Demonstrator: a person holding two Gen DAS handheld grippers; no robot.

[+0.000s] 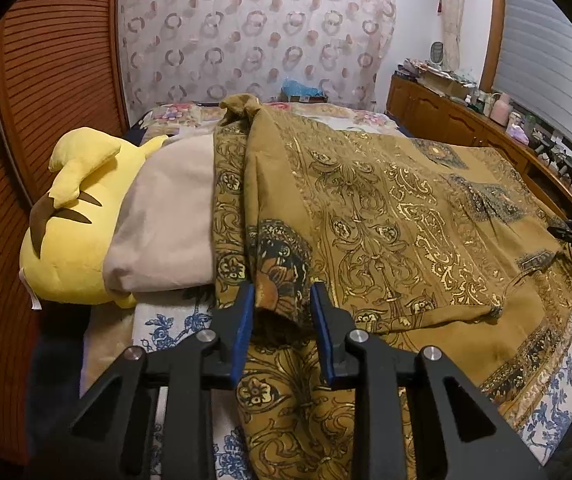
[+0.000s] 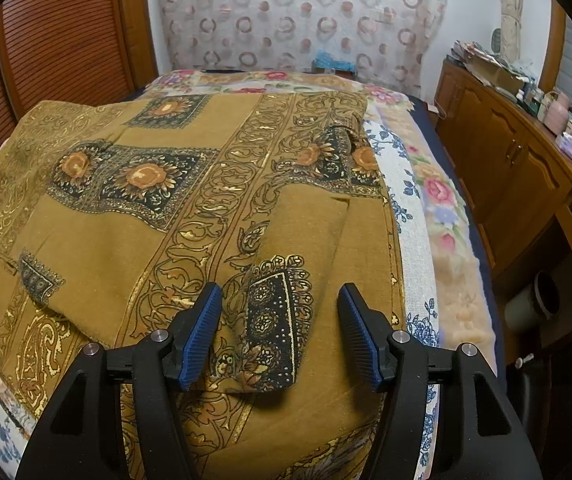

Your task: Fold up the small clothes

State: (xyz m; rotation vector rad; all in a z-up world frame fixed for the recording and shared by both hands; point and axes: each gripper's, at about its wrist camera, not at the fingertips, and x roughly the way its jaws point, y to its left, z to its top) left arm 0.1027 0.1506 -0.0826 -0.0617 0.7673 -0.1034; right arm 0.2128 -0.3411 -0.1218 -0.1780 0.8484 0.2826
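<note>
Two grippers: both are in view, each seen from its own wrist camera, pointing down at a bed.
Garment: a mustard-brown printed garment (image 1: 386, 216) with gold scrollwork and dark floral panels lies spread across the bed, covering most of it from the near edge toward the far end.
Left gripper: the left gripper (image 1: 282, 300) sits at the garment's near left part, its blue pads (image 1: 244, 328) drawn fairly close with a raised fold of the cloth between them; whether the pads actually press on the cloth I cannot tell.
Right gripper: the right gripper (image 2: 280, 312) hangs over the garment's near right corner with its blue pads (image 2: 202, 332) well apart; a dark patterned flap of the cloth lies between them, untouched by either pad.
Garment edge: in the right wrist view the cloth's right edge runs just beside a strip of blue-flowered bedsheet (image 2: 418, 320).
Plush toy: a yellow plush toy (image 1: 66, 248) lies at the left of the bed, partly under a beige pillow (image 1: 162, 220) that touches the garment's left edge.
Bedding: a pink-rose blanket (image 2: 438, 200) shows along the bed's right side.
Surroundings: a wooden cabinet (image 2: 506, 168) stands to the right, a circle-patterned curtain (image 1: 254, 32) hangs at the far end.
</note>
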